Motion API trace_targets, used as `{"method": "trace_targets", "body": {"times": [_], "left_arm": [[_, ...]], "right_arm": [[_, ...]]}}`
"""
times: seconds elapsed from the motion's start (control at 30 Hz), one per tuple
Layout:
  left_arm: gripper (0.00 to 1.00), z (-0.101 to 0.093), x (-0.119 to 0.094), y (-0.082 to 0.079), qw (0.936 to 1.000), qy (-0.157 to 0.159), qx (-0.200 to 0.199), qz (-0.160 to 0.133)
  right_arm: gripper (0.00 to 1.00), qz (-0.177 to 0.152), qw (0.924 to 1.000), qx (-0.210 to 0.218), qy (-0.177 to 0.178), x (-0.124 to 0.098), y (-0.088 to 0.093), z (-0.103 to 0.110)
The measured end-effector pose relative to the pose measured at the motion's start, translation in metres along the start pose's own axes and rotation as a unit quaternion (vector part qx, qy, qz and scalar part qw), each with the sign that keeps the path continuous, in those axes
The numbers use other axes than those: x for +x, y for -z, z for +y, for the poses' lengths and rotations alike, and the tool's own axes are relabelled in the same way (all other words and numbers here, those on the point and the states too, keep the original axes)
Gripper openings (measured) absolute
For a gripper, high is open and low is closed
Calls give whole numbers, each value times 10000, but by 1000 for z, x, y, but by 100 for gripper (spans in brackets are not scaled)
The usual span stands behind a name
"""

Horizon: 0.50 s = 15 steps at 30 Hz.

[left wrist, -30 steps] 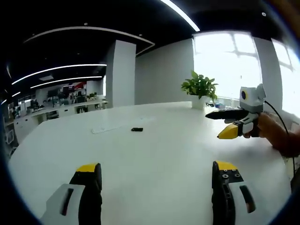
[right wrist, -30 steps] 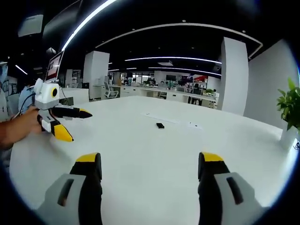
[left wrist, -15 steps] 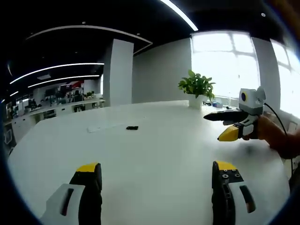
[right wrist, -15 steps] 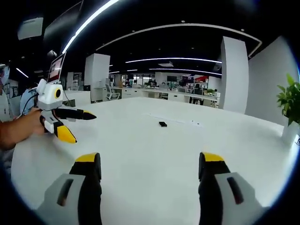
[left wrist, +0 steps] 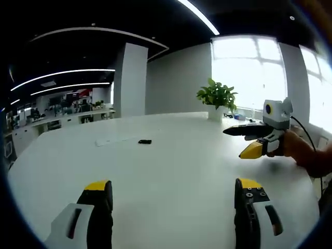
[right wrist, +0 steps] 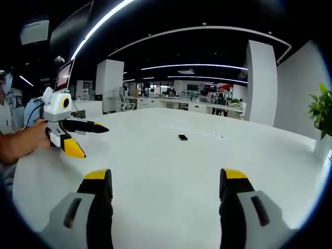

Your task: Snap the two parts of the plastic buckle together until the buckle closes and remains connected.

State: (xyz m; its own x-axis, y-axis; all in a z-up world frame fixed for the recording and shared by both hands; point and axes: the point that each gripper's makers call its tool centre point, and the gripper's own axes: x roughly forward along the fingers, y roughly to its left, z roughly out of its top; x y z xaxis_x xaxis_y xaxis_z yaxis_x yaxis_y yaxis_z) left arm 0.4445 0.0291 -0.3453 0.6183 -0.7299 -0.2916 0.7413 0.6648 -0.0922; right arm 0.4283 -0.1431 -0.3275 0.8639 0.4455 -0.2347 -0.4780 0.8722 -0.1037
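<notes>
The left tool [left wrist: 174,189], grey-bodied with yellow-capped black jaws, is spread wide with nothing between its jaws, held low over the broad white desk [left wrist: 171,161]. The right tool [right wrist: 168,179], of the same make, is likewise wide open and empty above the same surface. Each also shows from the side in the other's view, held by a hand at the desk's edge, jaws apart and empty.

Out from the jaws the desk is bare for a long stretch. Well ahead of both tools, near the middle of the desk, lies a small black plastic piece [left wrist: 144,141], which I take to be the buckle; it is too small to tell whether it is one part or two, joined or separate. Just beside it lies a flat pale strip [left wrist: 115,140], possibly a strap. A green potted plant [left wrist: 218,98] stands at the far edge by the window.

By my judgement the task has barely begun: nothing is grasped, both tools remain far from the buckle, and reaching, gripping each half, aligning and pressing them together all lie ahead.
</notes>
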Motion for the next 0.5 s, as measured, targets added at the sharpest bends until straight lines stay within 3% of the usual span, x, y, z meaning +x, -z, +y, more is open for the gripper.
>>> {"method": "trace_targets", "body": {"times": [0.1, 0.17, 0.2, 0.27, 0.5], "left_arm": [[100, 0, -1, -2, 10000, -15, 5, -18], [86, -2, -4, -4, 10000, 14, 18, -11], [85, -3, -5, -4, 10000, 24, 22, -9], [97, -5, -6, -8, 9999, -38, 8, -121], [99, -7, -8, -5, 10000, -20, 38, -72]], "right_arm": [[85, -9, 10000, 8, 23, 0, 0, -2], [85, -14, 10000, 1, 68, -1, 0, -4], [85, -16, 10000, 5, 88, -1, 0, -5], [85, -9, 9999, 12, 100, -1, 0, -6], [87, -50, 9999, 24, 131, -1, -2, -7]]}}
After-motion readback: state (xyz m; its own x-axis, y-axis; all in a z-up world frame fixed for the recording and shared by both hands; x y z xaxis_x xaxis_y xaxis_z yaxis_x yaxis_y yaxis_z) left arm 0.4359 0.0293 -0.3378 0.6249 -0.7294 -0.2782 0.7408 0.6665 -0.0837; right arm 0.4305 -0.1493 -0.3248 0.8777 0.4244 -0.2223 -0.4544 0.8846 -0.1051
